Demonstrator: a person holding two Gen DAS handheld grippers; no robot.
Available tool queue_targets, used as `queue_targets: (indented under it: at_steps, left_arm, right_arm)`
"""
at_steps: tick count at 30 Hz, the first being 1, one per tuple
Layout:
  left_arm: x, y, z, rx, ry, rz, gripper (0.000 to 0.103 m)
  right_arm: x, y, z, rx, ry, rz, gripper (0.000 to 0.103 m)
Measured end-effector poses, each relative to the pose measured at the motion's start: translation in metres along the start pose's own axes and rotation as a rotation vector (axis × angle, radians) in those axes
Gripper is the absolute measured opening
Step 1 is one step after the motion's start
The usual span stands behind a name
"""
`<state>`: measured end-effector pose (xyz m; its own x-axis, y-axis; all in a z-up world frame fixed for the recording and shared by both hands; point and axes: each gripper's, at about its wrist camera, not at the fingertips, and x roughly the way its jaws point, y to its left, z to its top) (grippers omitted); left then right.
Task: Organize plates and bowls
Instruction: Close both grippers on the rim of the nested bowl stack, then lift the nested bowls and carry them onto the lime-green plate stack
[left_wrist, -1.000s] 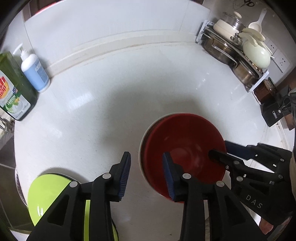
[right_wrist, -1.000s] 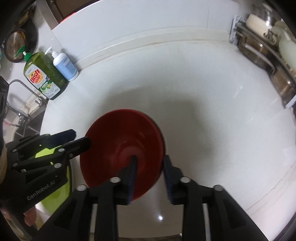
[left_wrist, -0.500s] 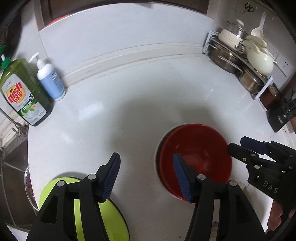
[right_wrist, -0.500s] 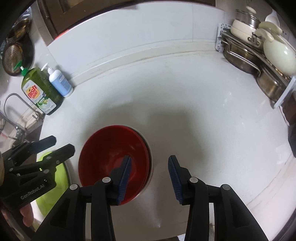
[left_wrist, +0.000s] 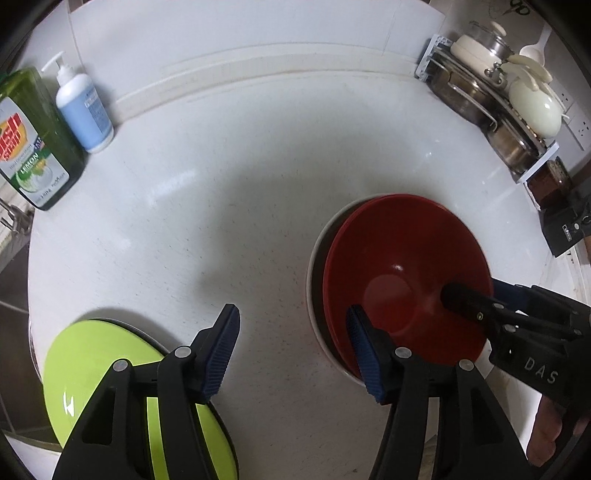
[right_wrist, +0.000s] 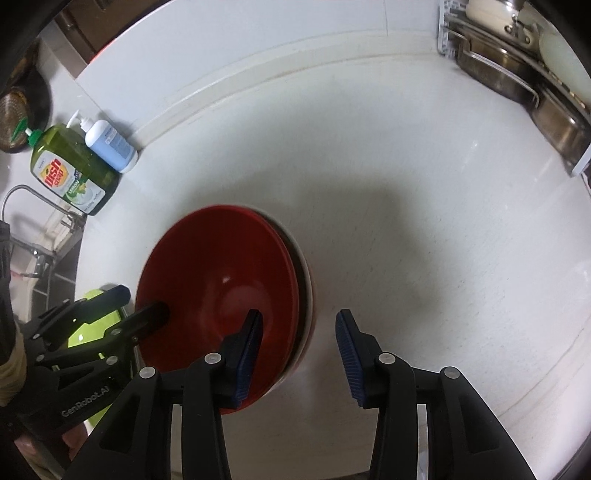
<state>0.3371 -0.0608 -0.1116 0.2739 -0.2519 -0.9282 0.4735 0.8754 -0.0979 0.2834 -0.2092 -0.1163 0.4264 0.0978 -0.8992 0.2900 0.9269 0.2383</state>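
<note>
Green plate (left_wrist: 92, 373) — at 7 o'clock in my left view, partly hidden under my left gripper (left_wrist: 291, 350); what lies beneath it is hard to make out. Red bowl (left_wrist: 402, 273) — nested in a white dish (left_wrist: 313, 266), only that rim showing, on the counter (left_wrist: 229, 192). Left gripper: fingers wide apart, empty, right finger over the bowl's edge. Right gripper (right_wrist: 299, 354): spread, empty, left finger above the bowl.
</note>
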Motion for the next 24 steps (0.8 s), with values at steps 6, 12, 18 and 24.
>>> queue_targets:
  at_steps: [6, 12, 18, 24]
  left_arm:
    - [0.01, -0.005, 0.001, -0.01, 0.021, -0.01, 0.058]
    - [0.016, -0.008, 0.005, -0.003, 0.034, -0.015, 0.051]
    - [0.024, -0.009, 0.007, -0.012, 0.075, -0.058, 0.033]
    - [0.027, -0.008, 0.008, -0.034, 0.094, -0.091, 0.028]
  right_arm:
    - [0.006, 0.0, -0.001, -0.001, 0.018, 0.012, 0.041]
    - [0.011, -0.003, 0.0, 0.014, 0.035, 0.023, 0.035]
    - [0.016, -0.003, 0.002, 0.012, 0.052, 0.043, 0.027]
    - [0.017, -0.006, 0.005, 0.03, 0.058, 0.018, 0.024]
